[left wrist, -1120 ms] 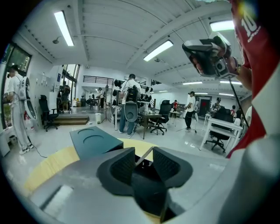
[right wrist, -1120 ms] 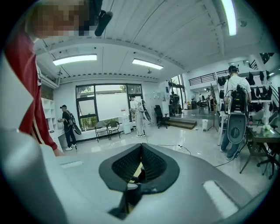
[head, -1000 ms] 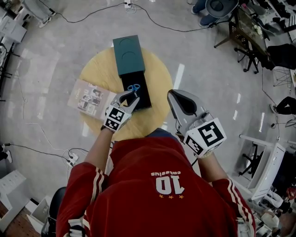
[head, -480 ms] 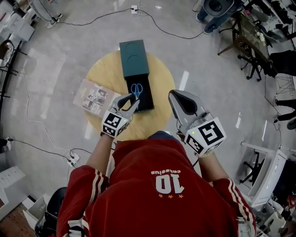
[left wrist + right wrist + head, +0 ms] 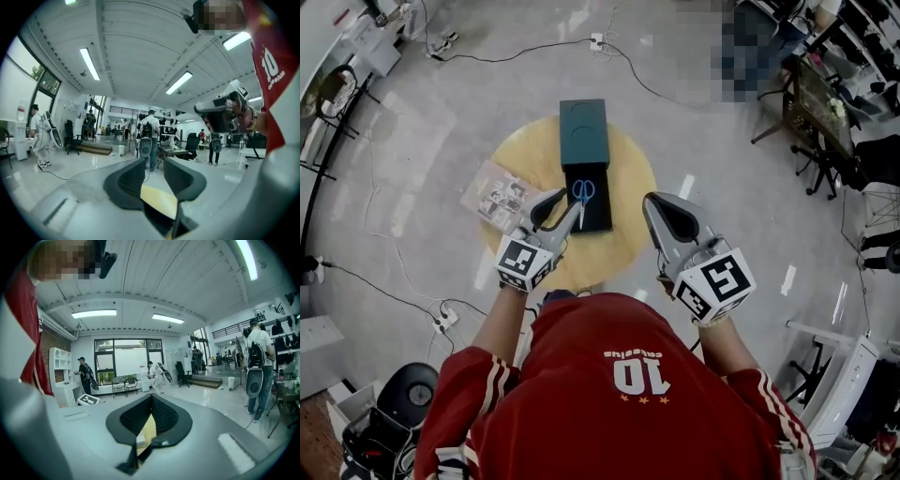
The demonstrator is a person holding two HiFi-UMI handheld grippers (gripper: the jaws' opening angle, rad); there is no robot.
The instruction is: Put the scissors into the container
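Left gripper (image 5: 555, 210): jaws apart, nothing between them. Scissors (image 5: 582, 192): blue-handled, lying inside the container (image 5: 584, 131), in its open black drawer just beyond the left tips. Right gripper (image 5: 667, 217): jaws together, empty, beside the drawer.

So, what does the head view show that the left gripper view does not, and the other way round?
Only the head view: the scissors lying in the open container on the round table, and a leaflet at the table's left edge. Only the left gripper view: ceiling lights and people standing in the room. Both: the left gripper, jaws apart and empty, the right gripper, and the red shirt.
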